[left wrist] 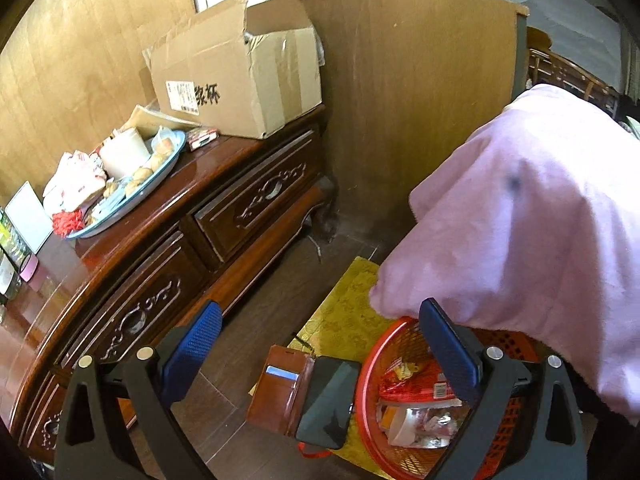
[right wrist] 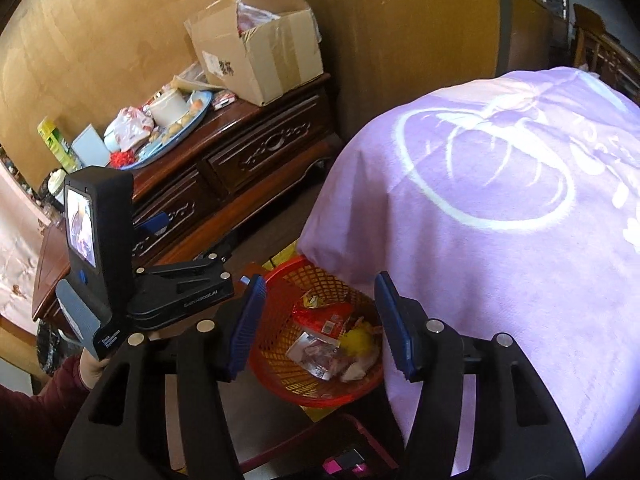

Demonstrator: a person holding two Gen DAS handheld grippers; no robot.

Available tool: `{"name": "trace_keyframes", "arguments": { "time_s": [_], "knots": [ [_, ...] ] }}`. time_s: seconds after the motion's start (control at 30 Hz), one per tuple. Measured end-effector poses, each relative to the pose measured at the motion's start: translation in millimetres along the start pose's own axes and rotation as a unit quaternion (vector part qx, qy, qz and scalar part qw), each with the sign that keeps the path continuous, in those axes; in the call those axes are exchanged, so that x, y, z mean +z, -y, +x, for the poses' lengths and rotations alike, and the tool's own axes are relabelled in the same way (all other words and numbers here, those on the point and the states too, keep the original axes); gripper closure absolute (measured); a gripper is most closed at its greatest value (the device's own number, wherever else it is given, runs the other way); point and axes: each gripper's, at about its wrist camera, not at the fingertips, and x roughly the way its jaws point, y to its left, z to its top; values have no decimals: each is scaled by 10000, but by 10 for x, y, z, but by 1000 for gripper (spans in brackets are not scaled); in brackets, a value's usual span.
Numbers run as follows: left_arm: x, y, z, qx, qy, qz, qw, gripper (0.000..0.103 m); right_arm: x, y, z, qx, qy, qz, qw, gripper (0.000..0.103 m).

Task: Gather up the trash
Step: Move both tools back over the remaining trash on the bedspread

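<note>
Dark wood floor: your left gripper and right gripper hang released, empty, over red mesh plastic basket of wrappers — drop looks done, fetch next piece.

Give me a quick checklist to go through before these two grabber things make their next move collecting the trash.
1. Left gripper empty: ok, jaws wide apart with nothing between.
2. Right gripper empty: ok, open above the red mesh basket.
3. Basket has room: ok, wrappers cover only the bottom.
4. Basket rim reachable: not ok, the purple blanket hangs over its far edge.
5. Non-trash kept apart: ok, the phone in the brown wallet case lies open on the floor beside the basket, not in it.
6. More trash to fetch: cannot tell, though the blue tray on the wooden cabinet holds clutter.
</note>
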Motion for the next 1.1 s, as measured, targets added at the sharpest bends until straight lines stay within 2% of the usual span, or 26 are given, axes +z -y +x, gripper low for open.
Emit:
{"name": "trace_keyframes", "arguments": {
  "time_s": [0.33, 0.53, 0.83, 1.03, 1.1],
  "knots": [
    [157, 323, -482, -204, 479, 425, 9977, 6, -163, 173, -554, -176, 571, 265, 9979, 47],
    [258, 616, -922, -283, 882, 809, 9924, 6, -326, 367, -1064, -272, 1090, 457, 9926, 47],
    [300, 1290, -1644, -480, 1543, 1539, 9748, 6, -648, 770, -1805, -558, 1851, 831, 9776, 41],
    [302, 1874, -1966, -773, 1774, 1992, 9607, 6, -939, 1220, -2241, -886, 2329, 1288, 9599, 31],
    [319, 2104, -2024, -984, 1771, 2089, 9567, 6, -1026, 1413, -2343, -1054, 2480, 1501, 9512, 27]
  ]
}}
